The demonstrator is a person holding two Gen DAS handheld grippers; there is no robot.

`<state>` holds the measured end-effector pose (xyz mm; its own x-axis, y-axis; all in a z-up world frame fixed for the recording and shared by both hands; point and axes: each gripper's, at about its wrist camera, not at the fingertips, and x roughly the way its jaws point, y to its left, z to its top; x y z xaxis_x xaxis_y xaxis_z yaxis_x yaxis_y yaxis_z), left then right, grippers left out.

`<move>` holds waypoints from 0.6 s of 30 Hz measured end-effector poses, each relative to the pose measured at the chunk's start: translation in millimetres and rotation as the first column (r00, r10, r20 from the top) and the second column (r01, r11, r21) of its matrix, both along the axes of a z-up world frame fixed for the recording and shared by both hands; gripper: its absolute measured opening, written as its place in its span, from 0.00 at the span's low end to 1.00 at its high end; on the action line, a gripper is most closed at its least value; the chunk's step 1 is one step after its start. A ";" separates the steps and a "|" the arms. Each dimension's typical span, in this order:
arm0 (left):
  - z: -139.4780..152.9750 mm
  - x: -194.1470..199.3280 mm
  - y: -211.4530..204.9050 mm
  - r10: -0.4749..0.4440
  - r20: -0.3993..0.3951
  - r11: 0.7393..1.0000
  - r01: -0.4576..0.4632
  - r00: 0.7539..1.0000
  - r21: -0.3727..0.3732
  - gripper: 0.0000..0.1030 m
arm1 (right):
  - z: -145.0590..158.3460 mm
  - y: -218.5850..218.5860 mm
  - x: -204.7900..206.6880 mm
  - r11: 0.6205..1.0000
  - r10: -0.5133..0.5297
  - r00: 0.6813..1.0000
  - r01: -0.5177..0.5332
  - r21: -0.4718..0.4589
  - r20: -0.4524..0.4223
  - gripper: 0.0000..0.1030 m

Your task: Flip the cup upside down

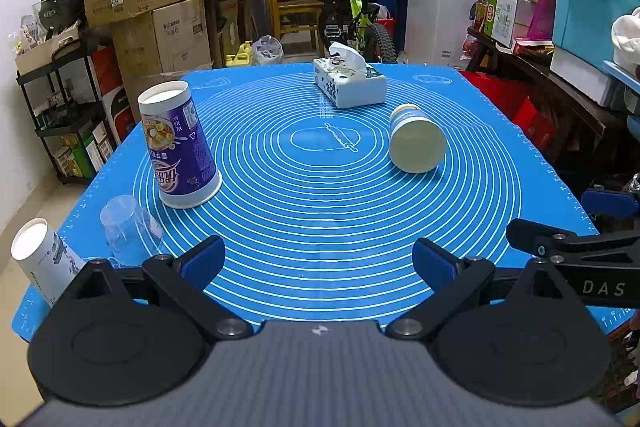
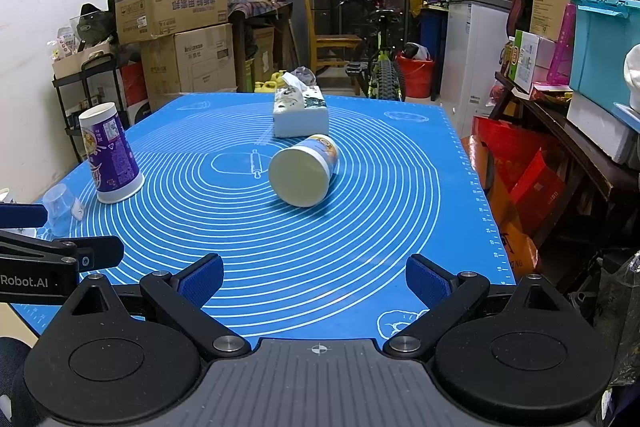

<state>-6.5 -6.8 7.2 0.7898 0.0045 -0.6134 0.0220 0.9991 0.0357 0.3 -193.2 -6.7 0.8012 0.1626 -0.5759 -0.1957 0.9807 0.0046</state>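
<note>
On the blue mat of the table (image 2: 400,227), near its middle, a paper cup (image 2: 305,171) is seen lying on its side, just in front of the tissue box (image 2: 300,113).

Both the left hand-held gripper (image 1: 318,261) and the right hand-held gripper (image 2: 314,279) are held spread wide and empty, well short of it. The cup is printed blue and white with a pale cream interior, its open mouth turned toward the cameras. It is judged light, thin-walled and easily crushed or rolled; a gentle hold across the mid-body would likely suit best.
</note>
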 end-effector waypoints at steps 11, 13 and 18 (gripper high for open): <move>-0.7 0.1 -0.3 -0.002 0.001 1.000 0.002 1.000 0.002 0.96 | 1.3 -1.9 0.7 1.000 -0.001 1.000 0.001 0.002 0.001 0.95; -1.1 0.0 -1.0 -0.003 0.003 1.000 0.003 1.000 0.006 0.96 | 1.3 -1.8 0.5 1.000 -0.001 1.000 0.001 0.003 0.001 0.95; -1.4 0.1 -1.1 -0.003 0.003 1.000 0.003 1.000 0.007 0.96 | 1.2 -1.8 0.6 1.000 -0.001 1.000 0.001 0.003 0.001 0.95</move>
